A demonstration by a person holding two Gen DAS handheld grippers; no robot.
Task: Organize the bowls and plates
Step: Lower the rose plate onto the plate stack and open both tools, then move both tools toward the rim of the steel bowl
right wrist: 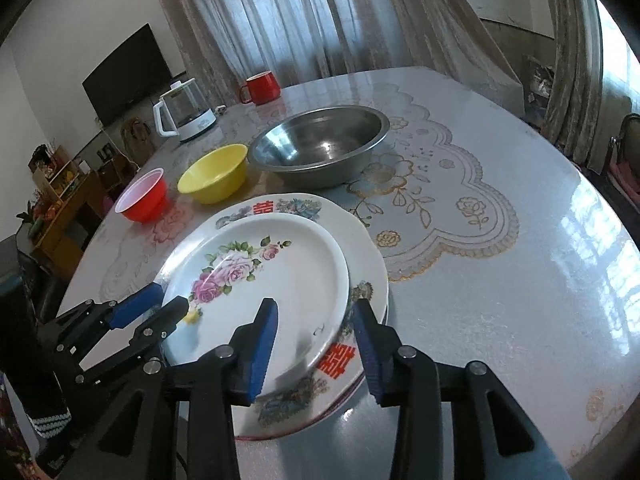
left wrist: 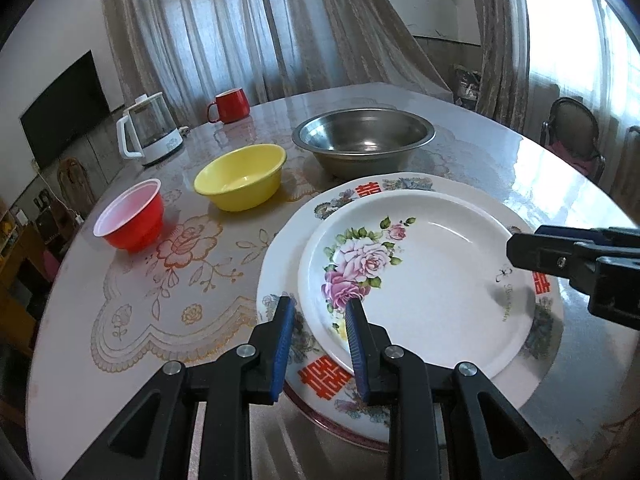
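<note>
Two claws flank a stack of two plates on a round glass-topped surface (left wrist: 560, 184). Seen from the left wrist, the left claw (left wrist: 320, 344) at 6 o'clock stands released, its blue pads straddling the near rim of the rose plate (left wrist: 432, 280) without closing on it. The right claw (right wrist: 316, 344), likewise released in its own view, brackets the plate's opposite edge at 6 o'clock there; it enters the left view at 3 o'clock. The rose plate rests on a larger plate marked with red characters (left wrist: 324, 380), slightly off centre.

Both plates look like glazed ceramic: stiff, weighty, slick and breakable. The raised rim is the likely hold, pinched squarely so the glaze does not slide between the pads.

Farther off, toward 11 o'clock in the left view, stand a red disposable bowl (left wrist: 132, 220) and a yellow bowl (left wrist: 240, 178), probably light plastic, then a wide steel bowl (left wrist: 362, 140) at 12 o'clock. Beyond them sit a kettle (left wrist: 148, 132) and red mug (left wrist: 229, 106).
</note>
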